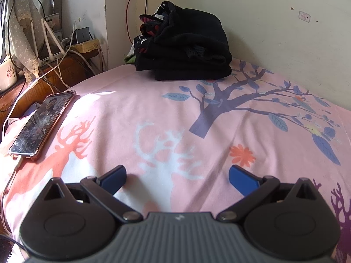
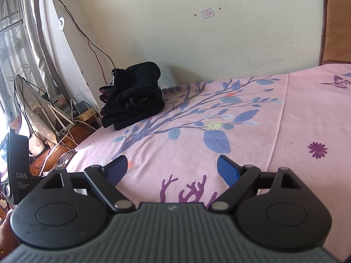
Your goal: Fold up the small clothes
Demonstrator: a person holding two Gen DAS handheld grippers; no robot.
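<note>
Since nothing lies between them, the left claw and right claw both hover wide open and empty above the pink tree-and-deer print bedsheet; the stack of folded black clothes sits well apart in the far corner against the wall, probably parked clear of the working area; a cracked smartphone in a clear case rests at the bed's left edge, cabled, seemingly charging.

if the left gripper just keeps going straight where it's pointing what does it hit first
Probably the pile of black clothes at the far end of the bed; the pink sheet between looks bare. The left gripper is open and empty. Depth is uncertain.
</note>
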